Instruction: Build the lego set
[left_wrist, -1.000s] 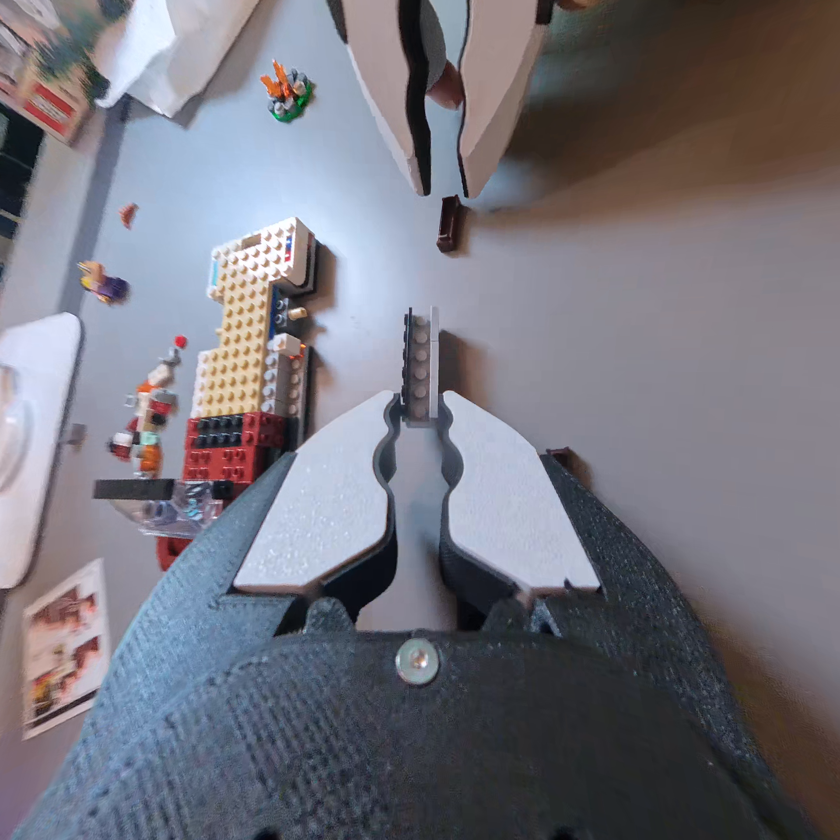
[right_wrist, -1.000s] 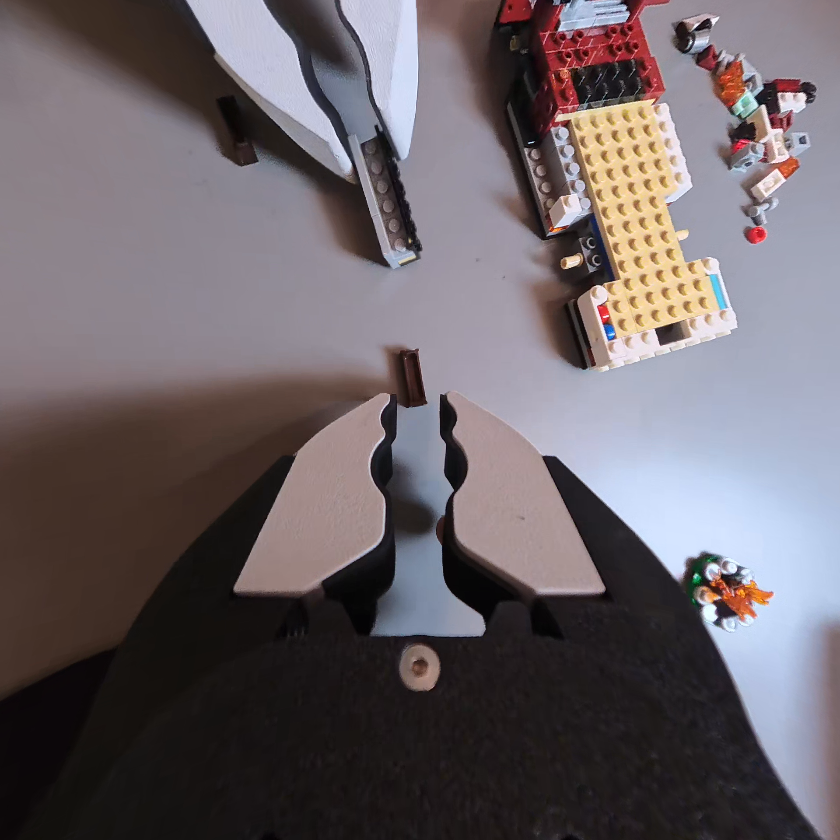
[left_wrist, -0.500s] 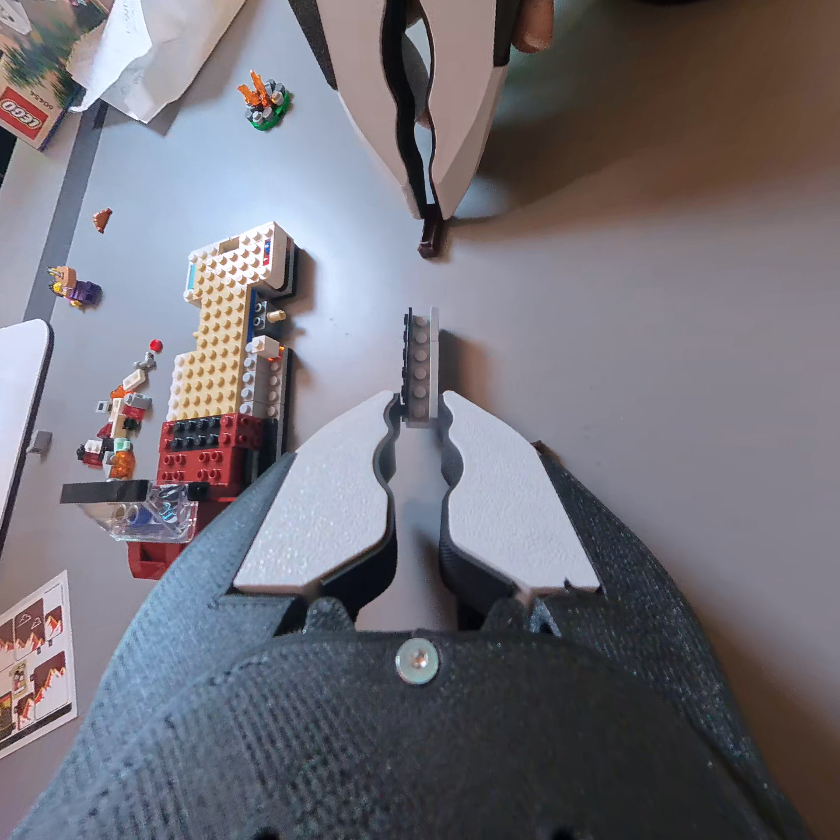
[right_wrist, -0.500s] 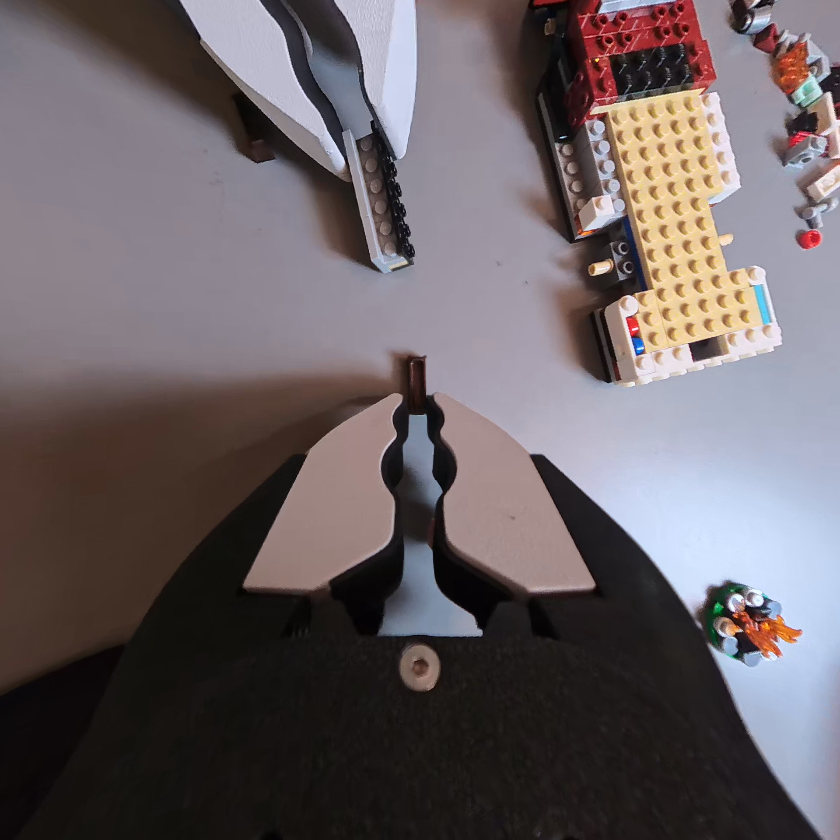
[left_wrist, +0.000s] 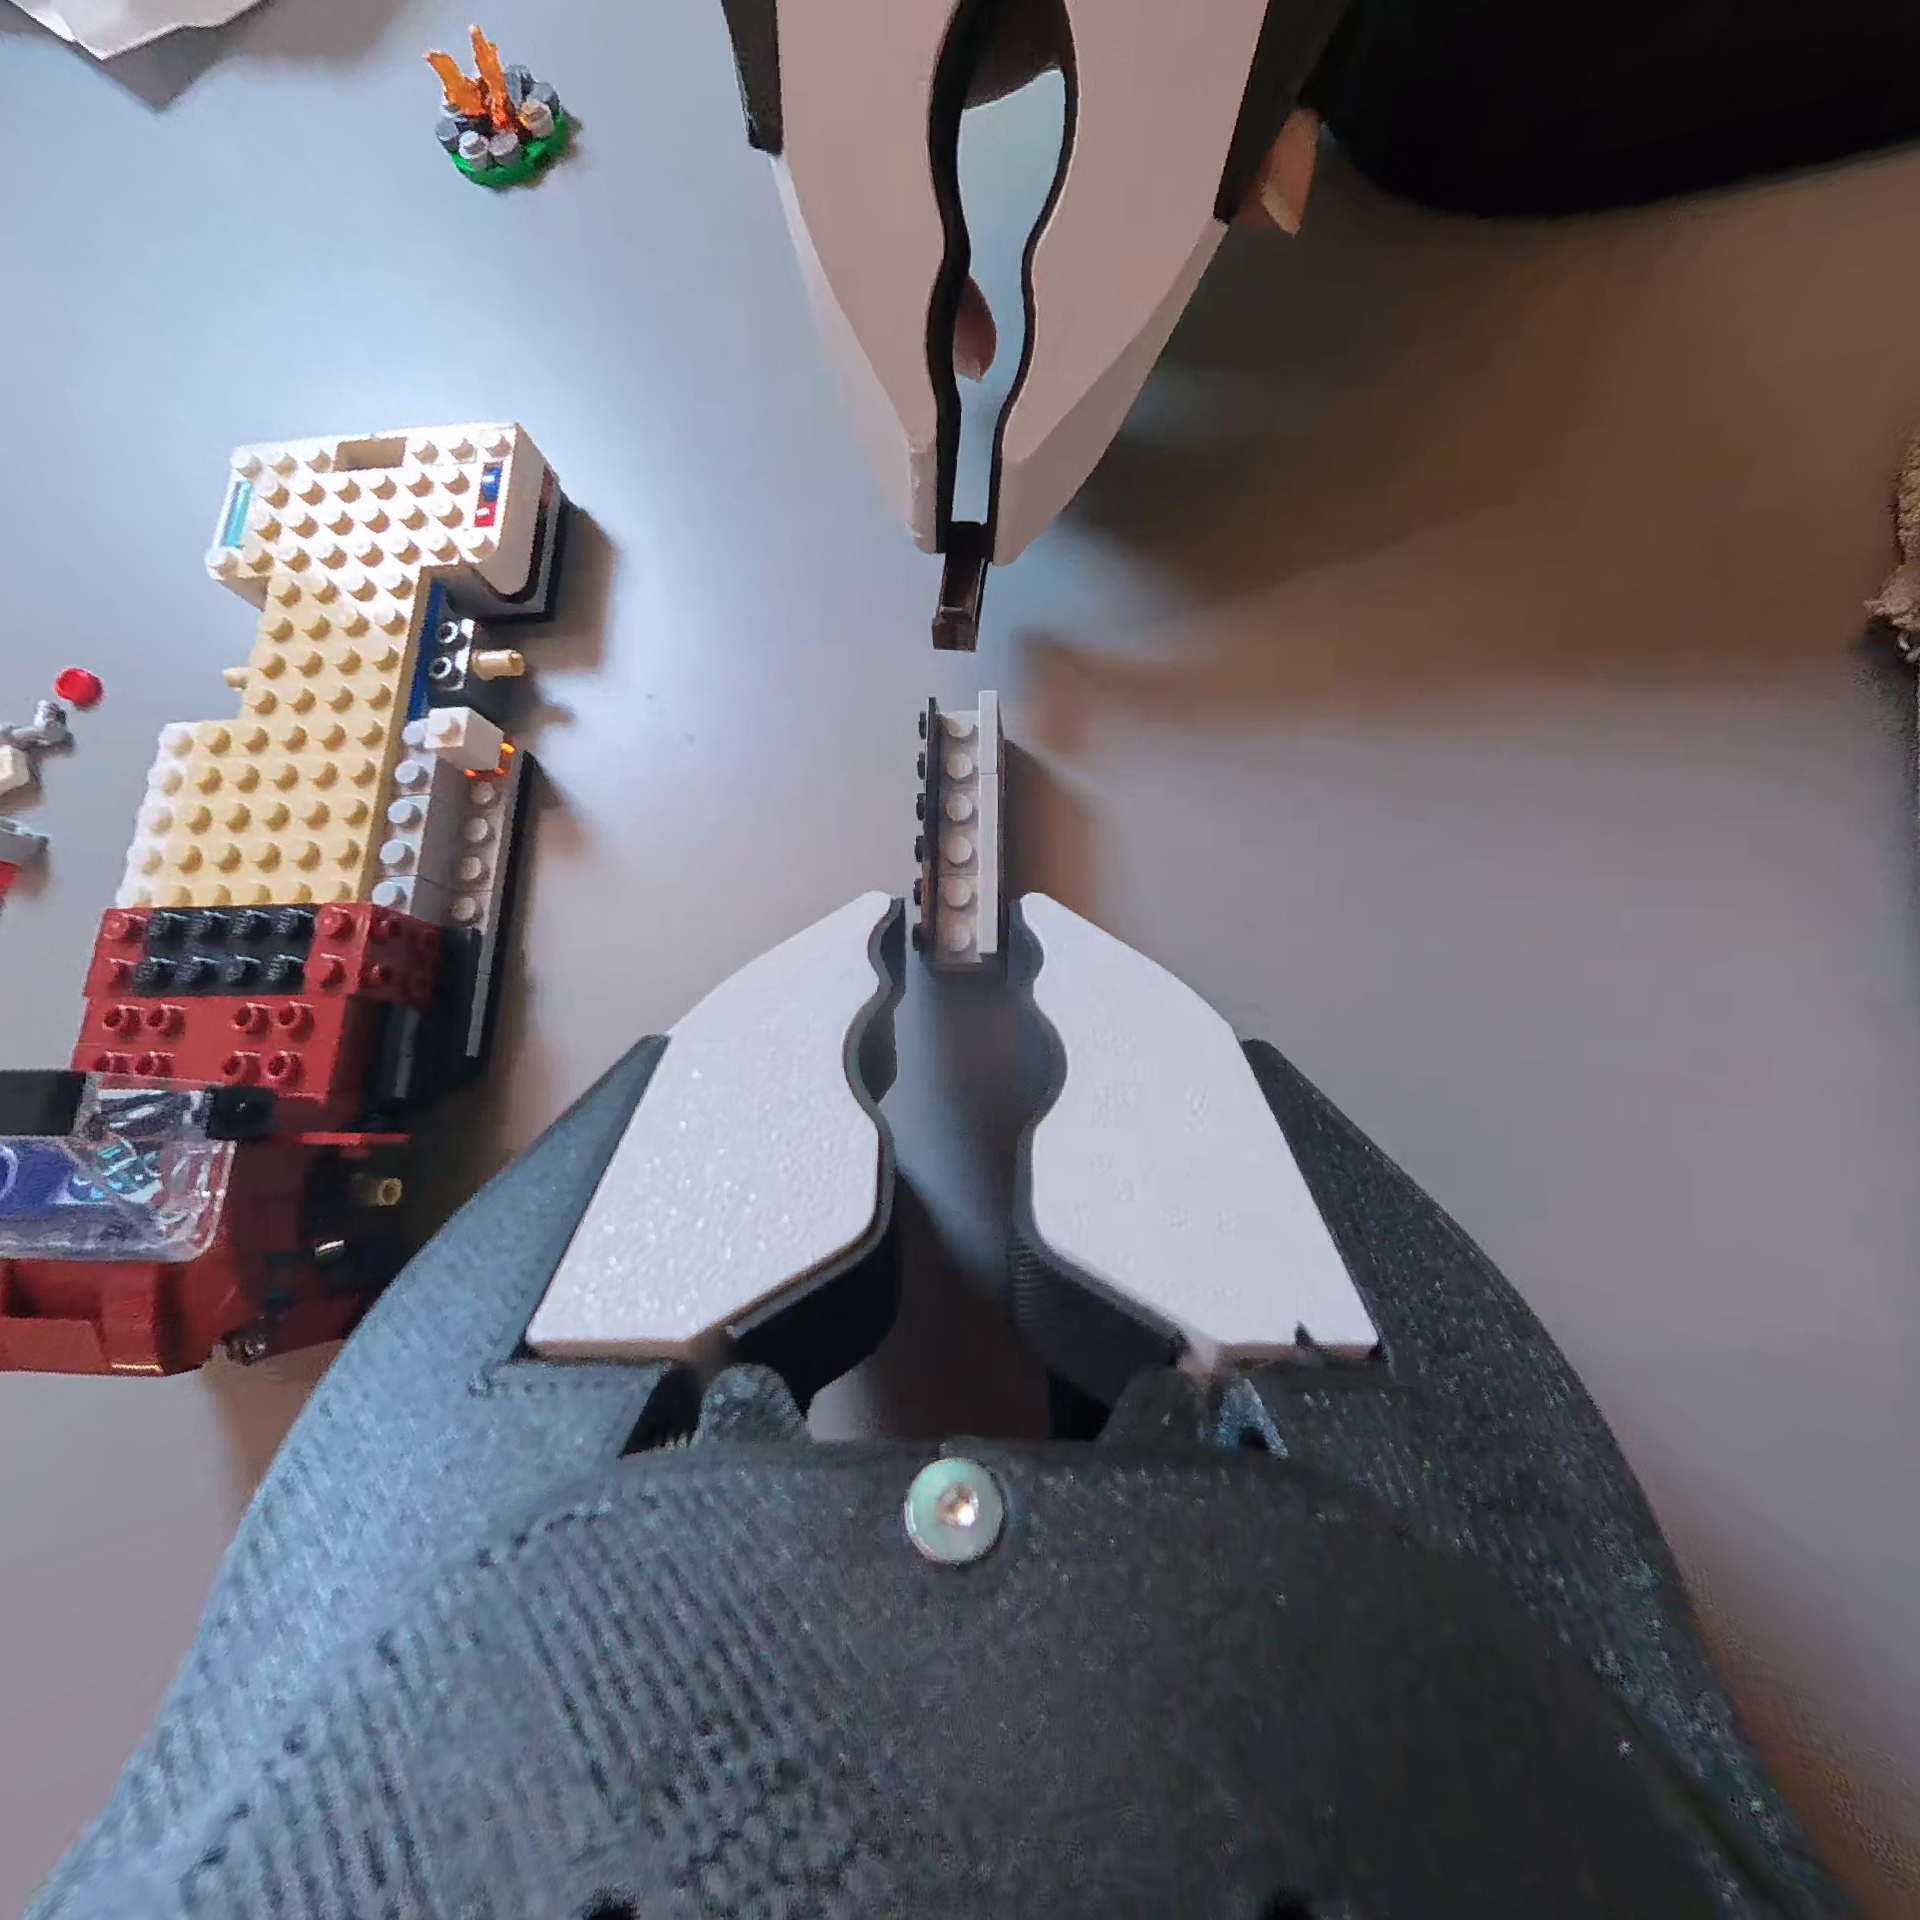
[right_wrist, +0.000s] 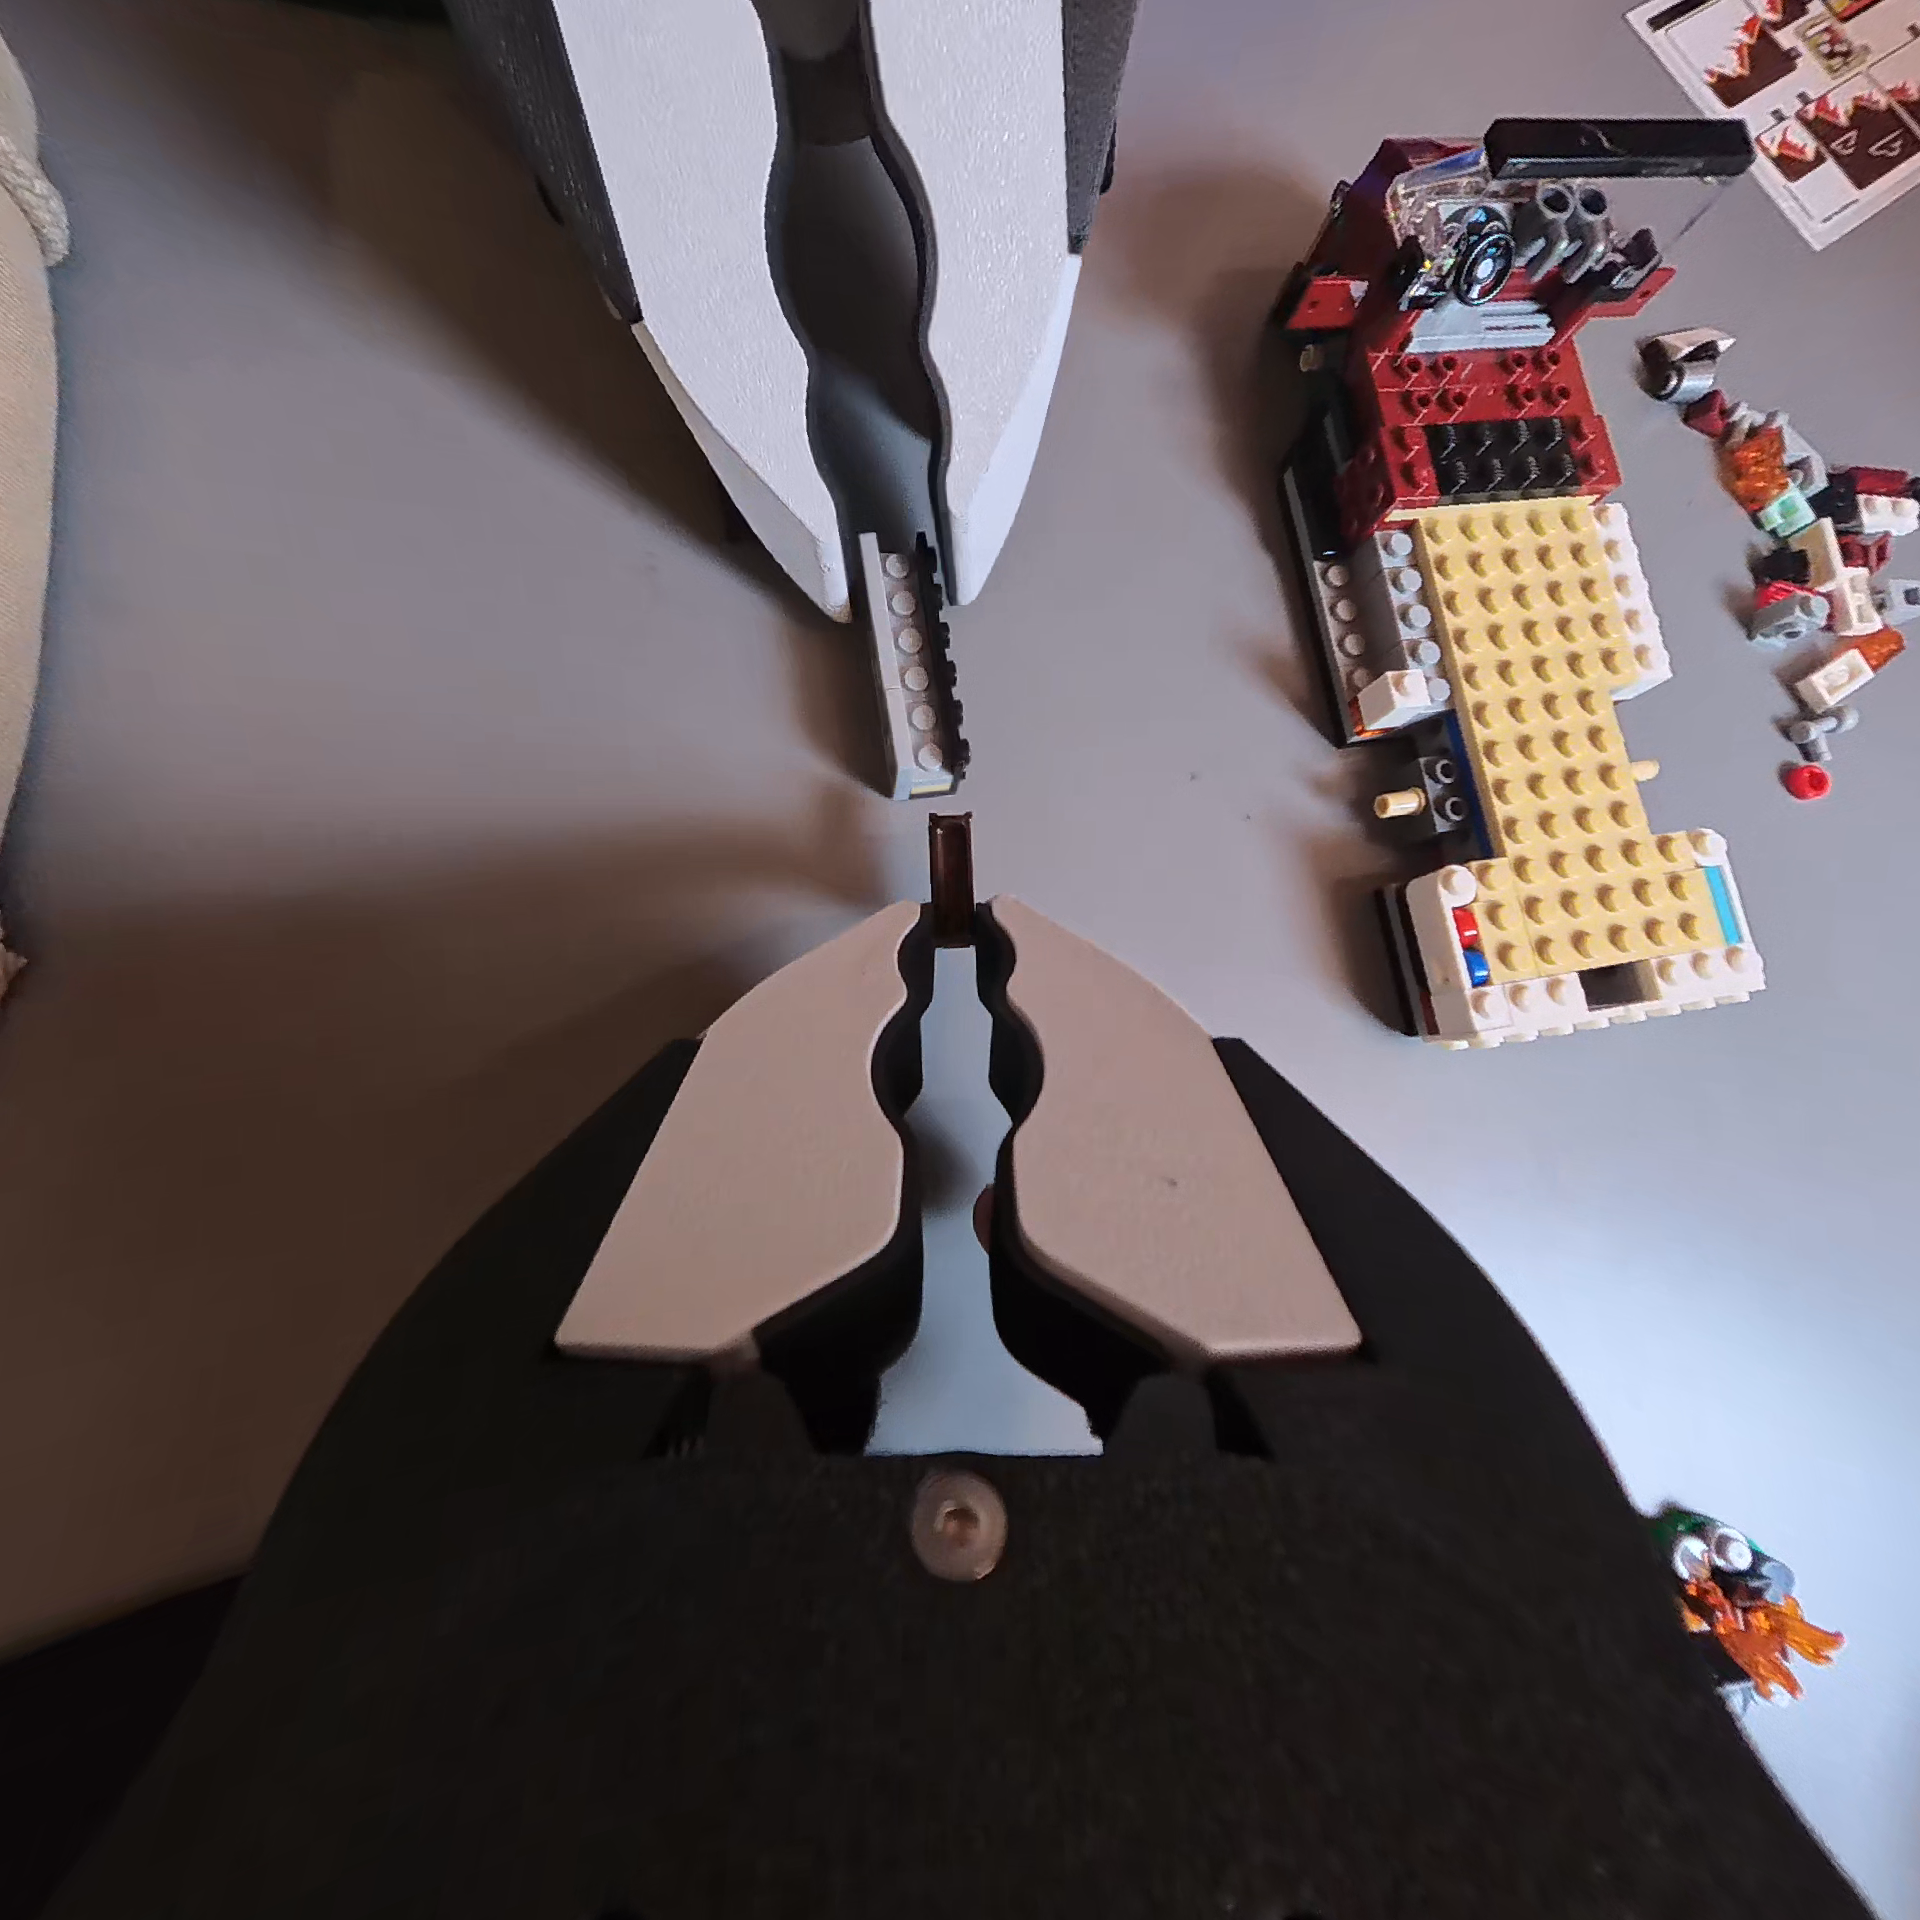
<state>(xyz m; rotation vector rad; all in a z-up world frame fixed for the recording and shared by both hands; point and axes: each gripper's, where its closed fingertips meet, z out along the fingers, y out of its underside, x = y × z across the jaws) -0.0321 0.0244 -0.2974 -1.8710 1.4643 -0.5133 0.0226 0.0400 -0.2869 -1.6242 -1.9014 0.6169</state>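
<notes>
Between its fingertips the left gripper (left_wrist: 961, 920) clamps a grey-black brick strip (left_wrist: 964, 821); facing it, the right gripper (right_wrist: 954, 920) pinches a brown piece (right_wrist: 951, 878).

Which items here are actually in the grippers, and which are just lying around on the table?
In hand:
- left gripper: grey-and-black brick strip
- right gripper: small dark brown piece

Lying about:
- tan-and-red brick build
- loose small pieces
- campfire model
- instruction sheet
</notes>
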